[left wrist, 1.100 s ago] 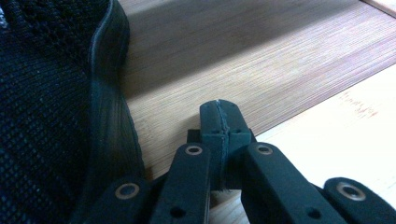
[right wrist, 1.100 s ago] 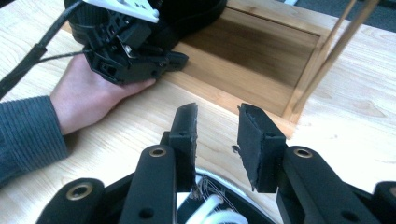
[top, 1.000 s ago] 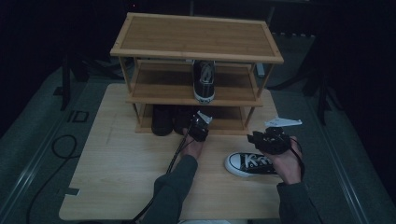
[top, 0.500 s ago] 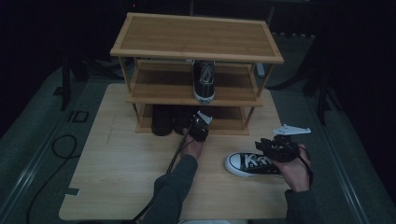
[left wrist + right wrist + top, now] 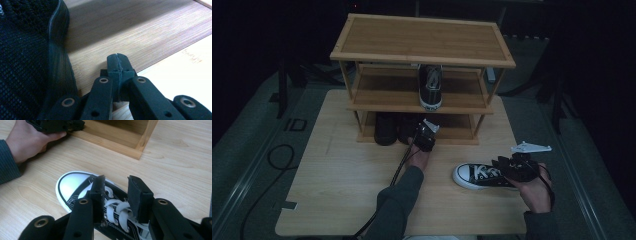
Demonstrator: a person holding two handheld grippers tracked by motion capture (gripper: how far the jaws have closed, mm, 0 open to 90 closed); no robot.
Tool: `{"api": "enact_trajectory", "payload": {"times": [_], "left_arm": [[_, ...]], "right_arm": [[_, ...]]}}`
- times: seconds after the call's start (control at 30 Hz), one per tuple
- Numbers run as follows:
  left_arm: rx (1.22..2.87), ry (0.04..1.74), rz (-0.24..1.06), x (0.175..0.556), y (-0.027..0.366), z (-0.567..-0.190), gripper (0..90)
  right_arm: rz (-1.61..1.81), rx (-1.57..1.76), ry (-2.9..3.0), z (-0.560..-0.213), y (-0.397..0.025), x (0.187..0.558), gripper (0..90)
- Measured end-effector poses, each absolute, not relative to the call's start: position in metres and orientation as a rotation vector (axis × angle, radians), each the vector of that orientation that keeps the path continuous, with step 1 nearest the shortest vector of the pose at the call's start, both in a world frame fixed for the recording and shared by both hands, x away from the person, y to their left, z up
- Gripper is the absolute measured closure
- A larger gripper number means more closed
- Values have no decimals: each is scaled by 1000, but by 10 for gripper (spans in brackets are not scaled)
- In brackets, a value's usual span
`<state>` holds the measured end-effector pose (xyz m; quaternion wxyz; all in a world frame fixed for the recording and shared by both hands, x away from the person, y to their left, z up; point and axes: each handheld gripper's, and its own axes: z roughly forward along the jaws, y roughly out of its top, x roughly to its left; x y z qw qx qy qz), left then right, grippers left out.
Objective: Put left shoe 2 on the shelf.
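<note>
1. Right gripper hangs over the black-and-white sneaker on the desk, jaws parted to a middling gap, nothing between them. The white laces sit directly below that gap, and the white toe cap lies ahead of the tips and to their left.

2. Left gripper is at the front edge of the bamboo shoe rack, on the bottom shelf. Its jaws are pressed tight together with nothing in them. A black mesh shoe sits close on their left side; I can't tell whether it touches the linkage.

3. From above, a second dark sneaker already stands on the middle shelf, so this one on the desk looks like its mate, not yet picked up.

4. Risk, as I read it: the jaws come down on laces and tongue alone. That's soft stuff, so the shoe could swing, sag or slip free on the lift.

5. Second risk: the left hand sits between sneaker and rack. A carry straight across could clip it, or knock the rack's corner post.
</note>
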<state>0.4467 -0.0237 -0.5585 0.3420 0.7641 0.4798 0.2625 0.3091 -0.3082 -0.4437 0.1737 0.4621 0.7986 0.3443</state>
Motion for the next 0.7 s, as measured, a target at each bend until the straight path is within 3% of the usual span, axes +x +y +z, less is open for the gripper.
{"api": "enact_trajectory", "payload": {"times": [0.7], "left_arm": [[1988,1247,683,447,-24,-558,900]], "right_arm": [[916,1376,2279,-462,-329,299,675]]}}
